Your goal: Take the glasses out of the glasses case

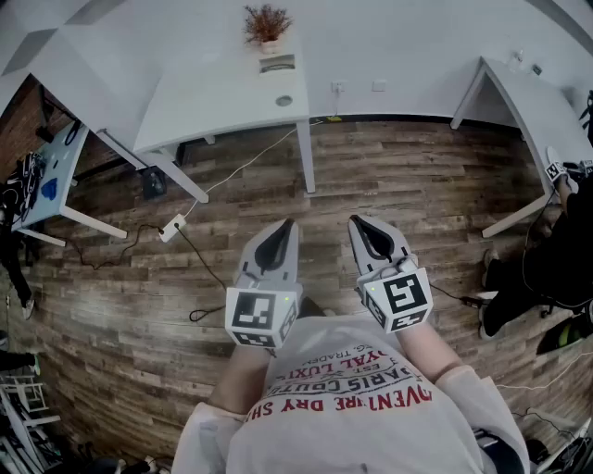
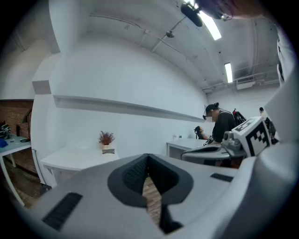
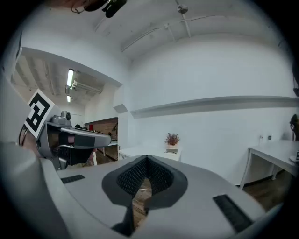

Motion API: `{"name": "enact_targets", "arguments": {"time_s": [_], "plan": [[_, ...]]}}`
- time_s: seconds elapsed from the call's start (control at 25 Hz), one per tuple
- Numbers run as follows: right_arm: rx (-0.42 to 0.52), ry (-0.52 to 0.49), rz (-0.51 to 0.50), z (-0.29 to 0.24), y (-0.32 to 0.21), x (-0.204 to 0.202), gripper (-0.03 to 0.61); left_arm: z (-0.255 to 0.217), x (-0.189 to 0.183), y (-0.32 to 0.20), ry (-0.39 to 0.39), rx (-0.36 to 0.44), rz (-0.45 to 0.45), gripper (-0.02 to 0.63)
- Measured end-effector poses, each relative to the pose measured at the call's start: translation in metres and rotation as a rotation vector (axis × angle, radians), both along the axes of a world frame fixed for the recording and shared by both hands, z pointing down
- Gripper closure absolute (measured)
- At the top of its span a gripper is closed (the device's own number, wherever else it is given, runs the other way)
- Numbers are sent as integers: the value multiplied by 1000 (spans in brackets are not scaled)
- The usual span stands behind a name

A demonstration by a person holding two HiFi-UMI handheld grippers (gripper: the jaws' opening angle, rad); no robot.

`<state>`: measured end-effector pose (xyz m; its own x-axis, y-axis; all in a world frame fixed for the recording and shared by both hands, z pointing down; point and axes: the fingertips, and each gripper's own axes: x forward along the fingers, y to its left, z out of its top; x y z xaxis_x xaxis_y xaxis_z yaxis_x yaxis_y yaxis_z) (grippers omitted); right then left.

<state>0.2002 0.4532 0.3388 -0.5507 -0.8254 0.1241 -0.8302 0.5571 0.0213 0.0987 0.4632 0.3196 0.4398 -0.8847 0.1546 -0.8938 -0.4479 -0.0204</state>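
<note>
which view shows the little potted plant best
The head view: the potted plant looks largest there, standing on the white table near the wall. The left gripper view shows it small and far off, side-on; the right gripper view does likewise.

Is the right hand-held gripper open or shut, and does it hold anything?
Shut, holding nothing. In its own view the right hand-held gripper has its jaws together at the tips; only floor shows beneath.
</note>
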Motion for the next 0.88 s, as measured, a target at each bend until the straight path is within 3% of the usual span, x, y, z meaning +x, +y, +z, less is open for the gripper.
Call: {"name": "enact_targets", "arguments": {"time_s": [0.36,0.88], "plan": [[-5,35,-25,1,-8,-24,566,0,-23,-12,28,5,-15,614],[-70,4,-44,18,-46,-28,566,20,-40,-50,42,-65,-69,614]]}}
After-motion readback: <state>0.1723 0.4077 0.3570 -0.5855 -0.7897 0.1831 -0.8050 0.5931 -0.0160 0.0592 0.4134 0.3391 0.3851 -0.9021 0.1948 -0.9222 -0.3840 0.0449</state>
